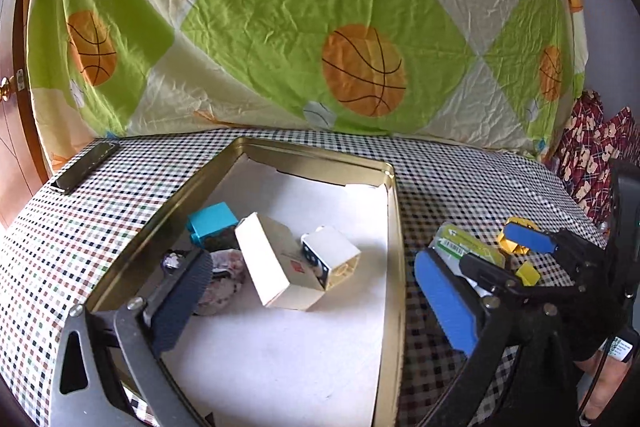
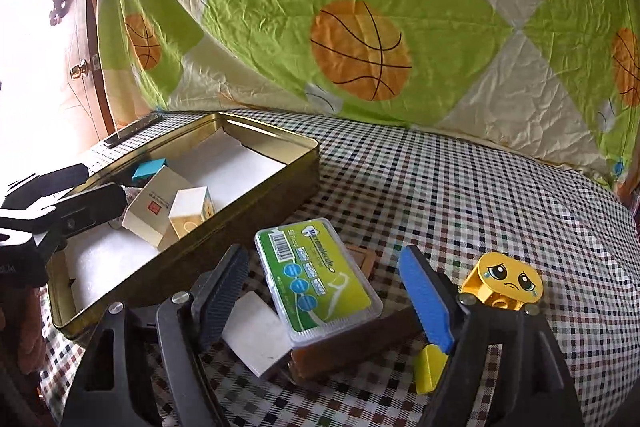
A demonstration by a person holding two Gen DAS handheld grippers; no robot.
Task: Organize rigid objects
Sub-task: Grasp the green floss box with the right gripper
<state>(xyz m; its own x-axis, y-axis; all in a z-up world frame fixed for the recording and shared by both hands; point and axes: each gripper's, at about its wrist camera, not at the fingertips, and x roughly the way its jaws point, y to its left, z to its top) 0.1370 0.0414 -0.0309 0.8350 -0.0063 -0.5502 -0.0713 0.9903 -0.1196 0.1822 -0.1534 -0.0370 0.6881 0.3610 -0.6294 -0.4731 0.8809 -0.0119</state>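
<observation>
Left gripper (image 1: 312,307) gapes wide above gold rectangular metal tin (image 1: 394,227), nothing held. Inside tin: cream cardboard box (image 1: 272,263), teal block (image 1: 210,223). Right gripper (image 2: 324,291) parted around clear green-labelled floss-pick case (image 2: 316,279) on checked tabletop (image 2: 460,187), pads not touching.

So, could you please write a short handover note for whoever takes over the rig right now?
Left tool: open, empty, over the gold tin.
Right tool: open, not gripping, with the green floss case between its fingers.
Done: teal block, cream box and white cube lie in the tin.
Left on the checked cloth: floss case resting on a white slab and a brown piece, sad-face yellow block, small yellow piece.
</observation>
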